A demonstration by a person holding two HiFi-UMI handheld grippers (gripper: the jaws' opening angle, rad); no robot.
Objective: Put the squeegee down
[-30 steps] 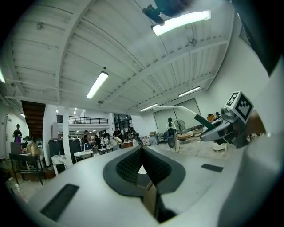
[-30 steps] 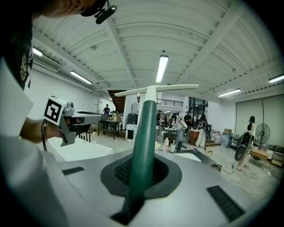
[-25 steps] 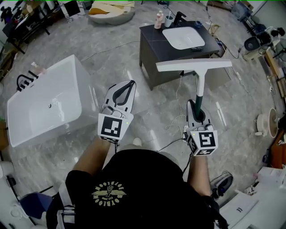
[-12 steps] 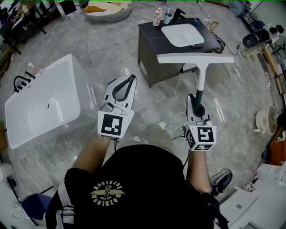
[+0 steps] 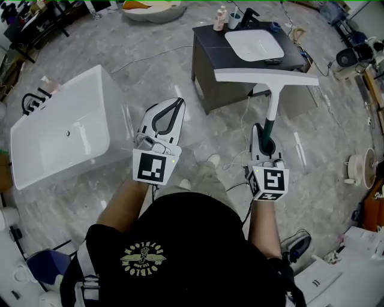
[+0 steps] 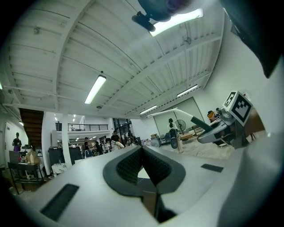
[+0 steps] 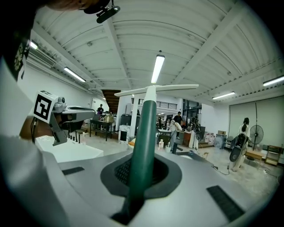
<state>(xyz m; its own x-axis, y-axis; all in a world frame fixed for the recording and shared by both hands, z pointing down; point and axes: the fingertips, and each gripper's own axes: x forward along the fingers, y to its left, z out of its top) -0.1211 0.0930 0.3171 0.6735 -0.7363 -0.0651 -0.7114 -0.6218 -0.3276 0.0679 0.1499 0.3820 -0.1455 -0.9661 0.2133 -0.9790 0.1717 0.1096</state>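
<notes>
A white rectangular bathtub [image 5: 66,132] stands left, a dark cabinet [image 5: 223,91] ahead right with a white oval basin [image 5: 258,45] in its worktop [image 5: 210,37] and perhaps bottles [image 5: 222,15] behind that, the green-handled white squeegee [image 5: 271,99] in the right tongs [image 5: 263,128] reaching before it.

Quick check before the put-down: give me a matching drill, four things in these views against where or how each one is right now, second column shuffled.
Things:
1. squeegee
2. left gripper
3. bathtub
4. washbasin

Place or state:
A. set into the top of the dark cabinet
B. shut, nothing between its jaws
C. green handle clamped in the right gripper
D. standing on the floor, at the left of the head view

Pairs: 1-C, 2-B, 3-D, 4-A
</notes>
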